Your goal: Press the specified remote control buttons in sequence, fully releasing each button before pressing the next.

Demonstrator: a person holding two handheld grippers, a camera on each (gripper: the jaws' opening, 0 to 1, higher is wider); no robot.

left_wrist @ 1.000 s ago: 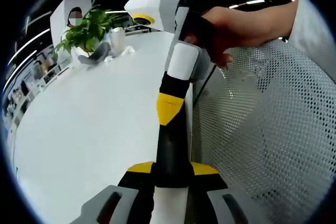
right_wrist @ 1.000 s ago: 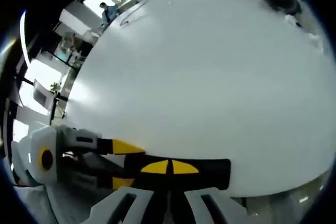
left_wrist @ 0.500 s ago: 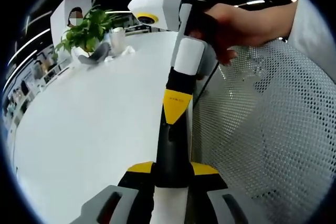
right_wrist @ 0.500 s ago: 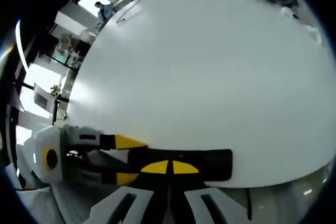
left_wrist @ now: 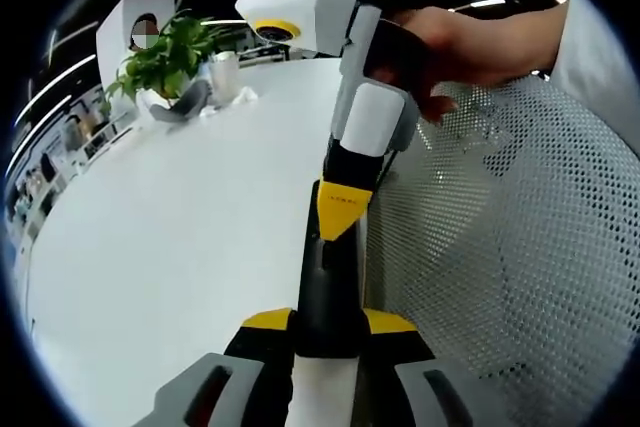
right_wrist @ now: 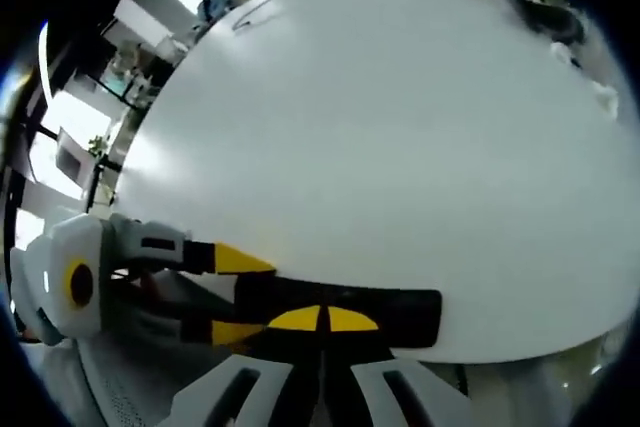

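Observation:
A black remote (left_wrist: 325, 292) sticks out over the white table's edge, and my left gripper (left_wrist: 327, 322) is shut on its near end. The right gripper (left_wrist: 340, 217), held by a hand (left_wrist: 460, 42), comes down from above with its yellow tips together on the remote's upper face. In the right gripper view the remote (right_wrist: 400, 312) lies crosswise. My right gripper (right_wrist: 322, 319) is shut on top of the remote. The left gripper (right_wrist: 235, 295) clamps the remote's left end. Its buttons are hidden.
The white table (left_wrist: 180, 227) runs far to the left, also seen as the table (right_wrist: 380, 127). A potted plant (left_wrist: 165, 57) and a cup (left_wrist: 222, 72) stand at its far end. A white mesh chair (left_wrist: 500, 247) is close on the right.
The right gripper's tips have shifted slightly sideways over the remote, and its body has tilted. The left gripper keeps its hold and has not moved.

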